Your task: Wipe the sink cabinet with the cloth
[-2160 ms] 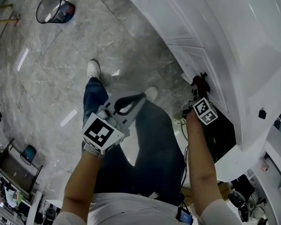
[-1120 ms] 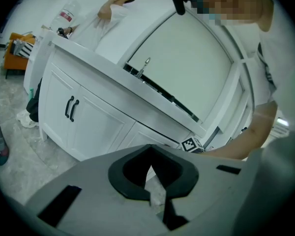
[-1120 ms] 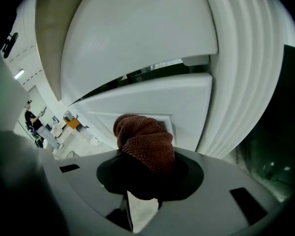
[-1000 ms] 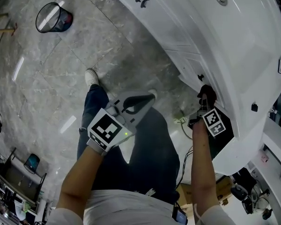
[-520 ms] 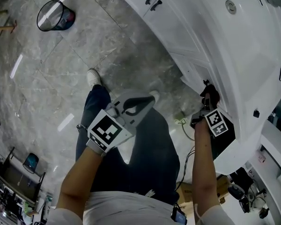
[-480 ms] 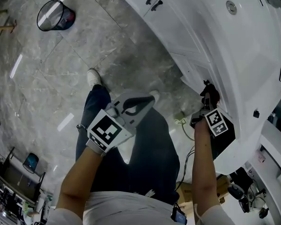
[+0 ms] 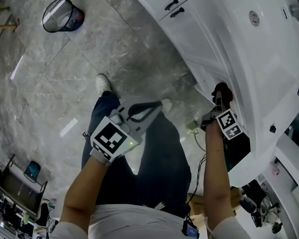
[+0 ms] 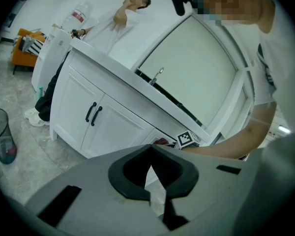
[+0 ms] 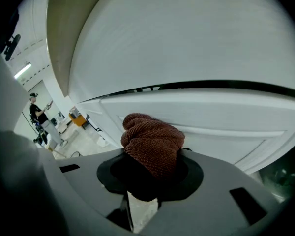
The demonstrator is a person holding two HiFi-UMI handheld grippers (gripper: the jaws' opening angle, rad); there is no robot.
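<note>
The white sink cabinet (image 7: 204,39) fills the upper right of the head view. My right gripper (image 7: 220,96) is shut on a bunched reddish-brown cloth (image 7: 222,88) and holds it against the cabinet's front, just under the countertop edge. In the right gripper view the cloth (image 9: 152,144) bulges out of the gripper (image 9: 143,191) and touches the white drawer panel (image 9: 211,117). My left gripper (image 7: 139,111) hangs shut and empty over my legs, away from the cabinet. Its own view shows the gripper (image 8: 153,183) pointing at the cabinet doors (image 8: 108,124).
Two black door handles (image 7: 174,8) sit on the cabinet's far doors. A wire waste bin (image 7: 62,14) stands on the grey marble floor at the upper left. The sink drain (image 7: 254,17) shows in the basin. A person stands beyond the cabinet (image 8: 132,6).
The right gripper with the cloth has slid a short way along the cabinet front under the counter edge. The left gripper has hardly moved. My head view has shifted slightly.
</note>
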